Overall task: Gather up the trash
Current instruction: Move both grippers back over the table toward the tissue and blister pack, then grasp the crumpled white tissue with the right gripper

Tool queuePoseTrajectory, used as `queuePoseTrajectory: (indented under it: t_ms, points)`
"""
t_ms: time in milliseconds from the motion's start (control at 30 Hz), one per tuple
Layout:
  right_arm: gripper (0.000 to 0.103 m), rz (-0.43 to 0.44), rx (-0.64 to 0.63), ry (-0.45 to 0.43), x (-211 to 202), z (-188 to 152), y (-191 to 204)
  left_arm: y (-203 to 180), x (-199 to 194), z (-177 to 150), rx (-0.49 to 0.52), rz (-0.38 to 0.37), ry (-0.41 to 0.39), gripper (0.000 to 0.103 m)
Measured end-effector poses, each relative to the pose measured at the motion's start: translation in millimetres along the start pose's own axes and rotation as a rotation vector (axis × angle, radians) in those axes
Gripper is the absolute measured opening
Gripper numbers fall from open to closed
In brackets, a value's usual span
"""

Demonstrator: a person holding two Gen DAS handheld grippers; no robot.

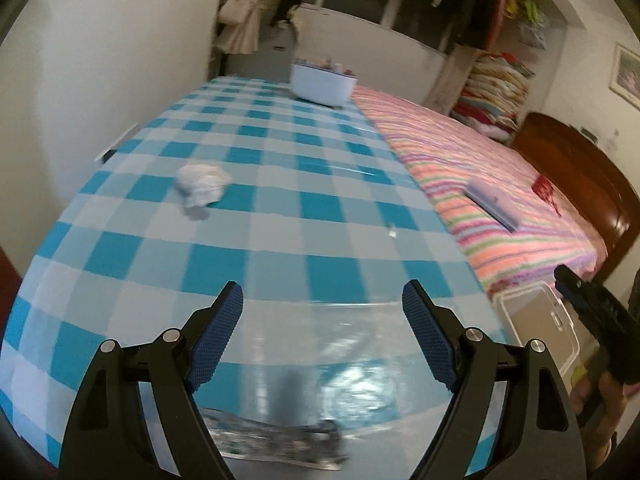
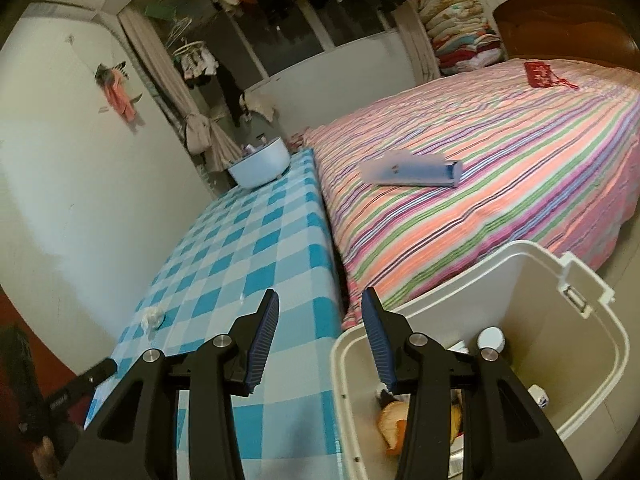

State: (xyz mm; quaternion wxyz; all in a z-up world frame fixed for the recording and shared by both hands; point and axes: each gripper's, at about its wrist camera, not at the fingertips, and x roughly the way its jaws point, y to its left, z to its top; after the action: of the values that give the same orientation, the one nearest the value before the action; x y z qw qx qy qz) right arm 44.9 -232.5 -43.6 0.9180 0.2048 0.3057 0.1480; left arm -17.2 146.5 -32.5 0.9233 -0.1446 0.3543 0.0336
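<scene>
Both of your tongs are empty. Your left gripper (image 1: 322,334) has its jaws spread wide over the near edge of the checked blue table (image 1: 280,216), with nothing between the pads, above a shiny clear wrapper (image 1: 280,436) lying at the table's near edge. Your right gripper (image 2: 320,342) holds its jaws partly apart, gripping nothing, and hangs over the rim of the white bin (image 2: 592,360) beside the table; the bin has scraps and a white-capped bottle (image 2: 491,338) inside. Farther out on the cloth, toward the wall, sits a crumpled white tissue (image 1: 202,184), well apart from both tools. At the far end stands a white bowl (image 1: 323,86). Right of the table, a flat blue box (image 2: 416,170) lies on the striped bed (image 2: 500,184).
</scene>
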Motion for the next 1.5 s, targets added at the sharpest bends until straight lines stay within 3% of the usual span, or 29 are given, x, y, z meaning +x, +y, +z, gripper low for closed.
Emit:
queuePoseTrajectory:
  t_ms: [267, 667, 800, 900, 1133, 1167, 1233, 1267, 1500]
  points:
    - [0.042, 0.005, -0.037, 0.038, 15, -7, 24, 46, 1, -16, -0.066, -0.003, 0.095, 0.081]
    - [0.042, 0.026, -0.096, 0.095, 36, -23, 54, 45, -14, -42, -0.006, -0.060, 0.156, 0.081]
    - [0.042, 0.095, -0.111, 0.121, 49, -23, 65, 50, -20, -42, -0.010, -0.056, 0.137, 0.081]
    - [0.042, 0.201, -0.191, 0.186, 71, -20, 96, 57, -24, -39, -0.032, -0.055, 0.121, 0.081]
    - [0.042, 0.352, -0.380, 0.290, 116, -23, 175, 73, -23, -43, -0.058, -0.062, 0.136, 0.081]
    - [0.043, 0.362, -0.392, 0.295, 120, -26, 181, 75, -23, -43, -0.061, -0.063, 0.139, 0.081]
    - [0.057, 0.374, -0.429, 0.306, 131, -30, 201, 77, -23, -45, -0.068, -0.069, 0.144, 0.081]
    - [0.059, 0.386, -0.461, 0.317, 143, -33, 217, 78, -24, -45, -0.068, -0.072, 0.145, 0.081]
    - [0.060, 0.392, -0.560, 0.417, 206, -43, 286, 75, -27, -49, -0.038, -0.075, 0.147, 0.081]
